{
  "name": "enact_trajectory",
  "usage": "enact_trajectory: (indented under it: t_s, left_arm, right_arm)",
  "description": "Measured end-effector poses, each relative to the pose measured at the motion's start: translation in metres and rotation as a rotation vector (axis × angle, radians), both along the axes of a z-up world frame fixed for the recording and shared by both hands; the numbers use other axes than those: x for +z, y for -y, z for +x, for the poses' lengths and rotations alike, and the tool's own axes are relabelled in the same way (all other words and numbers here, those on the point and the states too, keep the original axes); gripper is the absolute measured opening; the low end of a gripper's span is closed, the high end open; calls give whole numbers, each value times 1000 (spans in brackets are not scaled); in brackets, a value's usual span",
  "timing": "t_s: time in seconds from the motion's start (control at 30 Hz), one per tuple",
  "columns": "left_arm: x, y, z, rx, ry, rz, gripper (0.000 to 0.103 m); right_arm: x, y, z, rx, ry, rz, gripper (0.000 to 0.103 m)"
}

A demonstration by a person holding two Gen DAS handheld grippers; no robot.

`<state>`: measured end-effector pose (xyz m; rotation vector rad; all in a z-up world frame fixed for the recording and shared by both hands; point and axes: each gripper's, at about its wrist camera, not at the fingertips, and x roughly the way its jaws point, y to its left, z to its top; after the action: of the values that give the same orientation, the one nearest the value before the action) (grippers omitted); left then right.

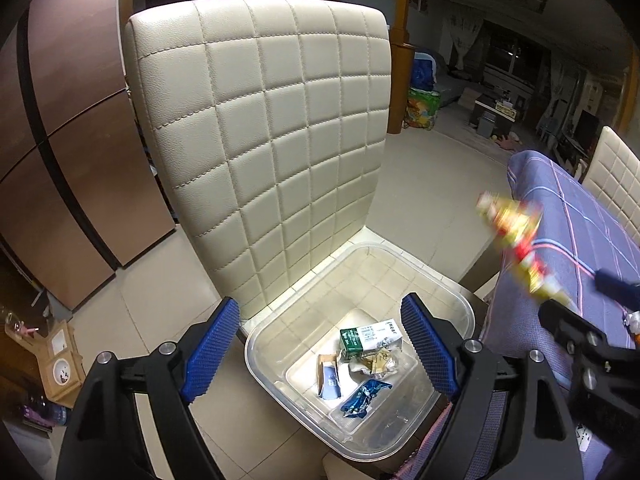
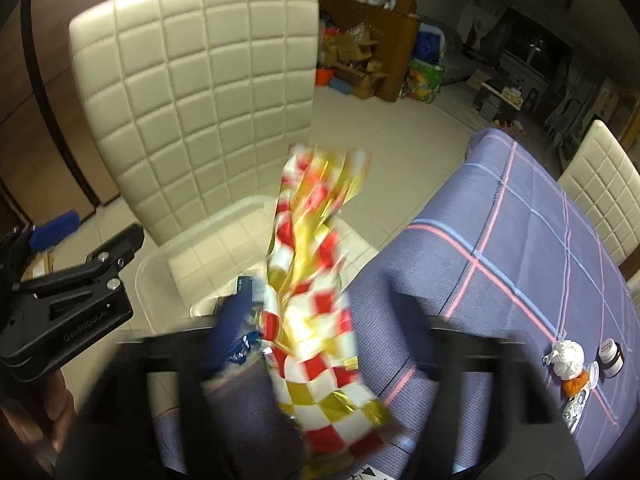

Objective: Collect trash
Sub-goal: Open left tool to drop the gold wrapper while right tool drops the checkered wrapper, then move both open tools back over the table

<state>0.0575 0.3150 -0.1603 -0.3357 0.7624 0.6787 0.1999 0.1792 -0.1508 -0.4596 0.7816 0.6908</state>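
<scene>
A clear plastic bin (image 1: 448,300) stands on the seat of a cream quilted chair (image 1: 260,120) and holds several wrappers, among them a green carton (image 1: 356,338) and a blue foil packet (image 1: 362,394). My left gripper (image 1: 320,344) is open and empty above the bin. My right gripper (image 2: 316,364) is shut on a red, white and gold checkered wrapper (image 2: 316,280), blurred by motion, beside the table edge near the bin (image 2: 160,272). In the left wrist view the wrapper (image 1: 516,240) shows at the right.
A table with a blue plaid cloth (image 2: 520,240) lies at the right, with a crumpled white tissue (image 2: 566,358), a small jar (image 2: 610,356) and other scraps on it. A second cream chair (image 2: 600,192) stands behind the table. Brown cabinet doors (image 1: 60,140) at the left.
</scene>
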Motion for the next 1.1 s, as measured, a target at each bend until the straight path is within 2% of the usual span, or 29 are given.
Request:
enact_trajectory:
  t_s: [0.1, 0.37, 0.63, 0.9, 1.1]
  left_arm:
    - [1, 0, -1, -1, 2, -5, 81]
    - [10, 19, 0, -42, 10, 6, 81]
    - [27, 57, -3, -131, 40, 18, 81]
    - [41, 144, 1, -340, 50, 73, 81]
    - [39, 225, 10, -549, 50, 78, 81]
  right_arm:
    - [4, 5, -2, -8, 45, 6, 83]
    - [8, 21, 0, -44, 29, 7, 83]
    - [21, 71, -14, -110, 50, 25, 83]
    - [22, 177, -30, -288, 53, 36, 83]
    - [12, 263, -39, -450, 40, 16, 83]
